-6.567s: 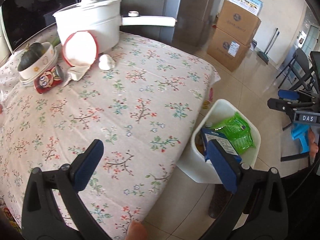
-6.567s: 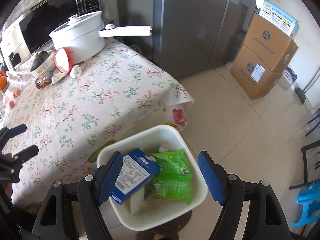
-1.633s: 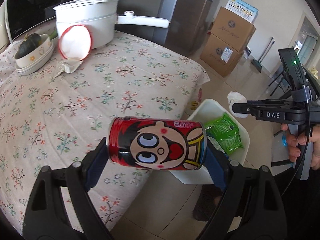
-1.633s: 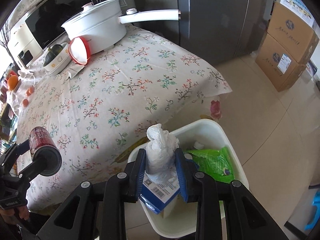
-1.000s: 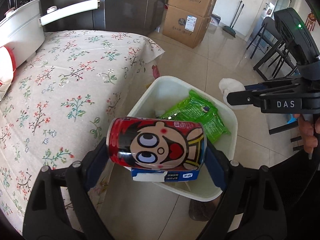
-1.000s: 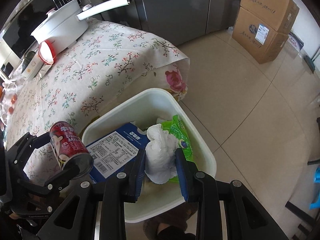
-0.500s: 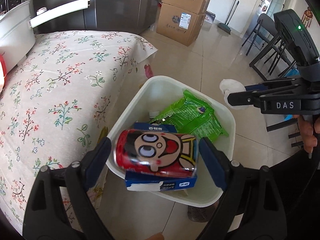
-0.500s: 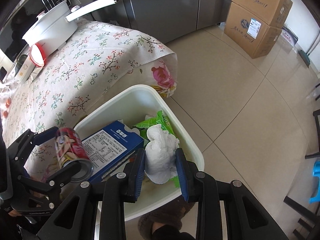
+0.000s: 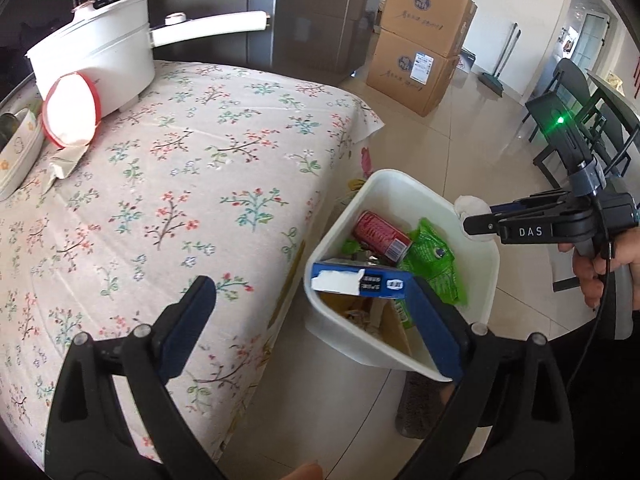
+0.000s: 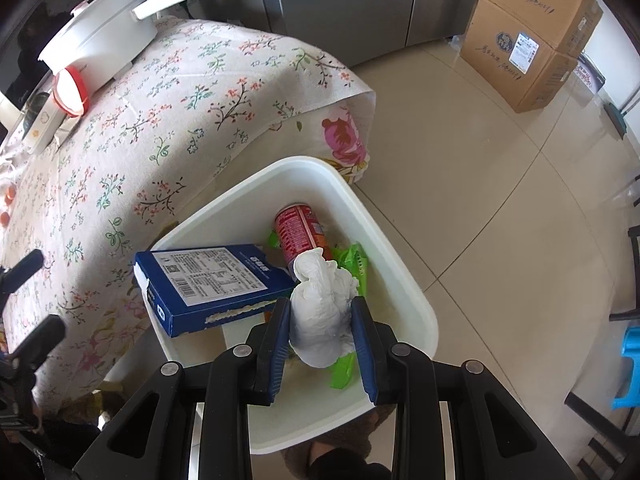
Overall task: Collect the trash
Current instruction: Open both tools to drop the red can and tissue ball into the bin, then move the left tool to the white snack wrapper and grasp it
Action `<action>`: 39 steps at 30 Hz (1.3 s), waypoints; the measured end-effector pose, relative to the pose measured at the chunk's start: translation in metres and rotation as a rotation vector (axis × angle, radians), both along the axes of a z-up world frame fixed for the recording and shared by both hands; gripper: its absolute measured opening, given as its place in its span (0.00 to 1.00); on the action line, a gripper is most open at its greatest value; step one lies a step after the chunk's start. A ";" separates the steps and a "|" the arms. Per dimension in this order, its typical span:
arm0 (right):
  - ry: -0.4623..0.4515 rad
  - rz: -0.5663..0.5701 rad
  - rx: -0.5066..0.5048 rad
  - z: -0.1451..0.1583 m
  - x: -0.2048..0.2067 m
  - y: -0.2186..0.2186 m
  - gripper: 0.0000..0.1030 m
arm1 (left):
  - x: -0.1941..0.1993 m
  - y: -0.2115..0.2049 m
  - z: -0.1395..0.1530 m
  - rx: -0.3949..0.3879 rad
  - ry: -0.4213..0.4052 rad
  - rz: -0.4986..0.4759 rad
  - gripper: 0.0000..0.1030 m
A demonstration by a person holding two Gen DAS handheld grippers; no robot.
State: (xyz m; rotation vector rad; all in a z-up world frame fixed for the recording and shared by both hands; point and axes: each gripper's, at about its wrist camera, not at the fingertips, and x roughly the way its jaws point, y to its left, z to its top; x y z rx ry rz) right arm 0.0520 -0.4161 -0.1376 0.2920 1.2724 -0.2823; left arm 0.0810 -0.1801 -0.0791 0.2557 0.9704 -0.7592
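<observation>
At left we see floral tablecloth (image 9: 168,184). Left gripper (image 9: 316,320) – jaws just opened wide, empty. Red can (image 10: 302,236) lies in white bin (image 10: 404,280). Right gripper (image 10: 322,342) clamps white tissue wad (image 10: 324,312) above bin.

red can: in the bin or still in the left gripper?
In the bin. The red can lies on its side inside the white bin; the left gripper is open and empty.
</observation>
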 end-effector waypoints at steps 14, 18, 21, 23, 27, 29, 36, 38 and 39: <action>0.032 -0.044 -0.015 -0.004 0.024 0.009 0.60 | 0.021 0.068 0.015 0.055 -0.030 0.183 0.95; -0.001 -0.038 -0.022 0.010 0.028 0.019 0.65 | 0.027 0.083 0.021 0.058 -0.025 0.233 0.95; -0.037 -0.022 -0.028 0.025 0.031 0.032 0.67 | 0.033 0.093 0.027 0.056 -0.024 0.264 0.95; -0.062 -0.012 -0.033 0.034 0.034 0.040 0.69 | 0.036 0.102 0.031 0.052 -0.028 0.286 0.95; -0.123 0.005 -0.040 0.054 0.042 0.061 0.74 | 0.043 0.119 0.039 0.041 -0.026 0.335 0.96; -0.152 0.014 -0.052 0.063 0.048 0.072 0.76 | 0.049 0.128 0.041 0.041 -0.023 0.363 0.97; -0.215 0.033 -0.077 0.078 0.074 0.104 0.83 | 0.063 0.159 0.052 0.026 -0.036 0.438 0.98; -0.232 0.039 -0.077 0.081 0.080 0.112 0.83 | 0.065 0.166 0.054 0.023 -0.039 0.457 0.99; -0.239 0.043 -0.076 0.082 0.083 0.116 0.83 | 0.067 0.171 0.055 0.020 -0.040 0.466 0.99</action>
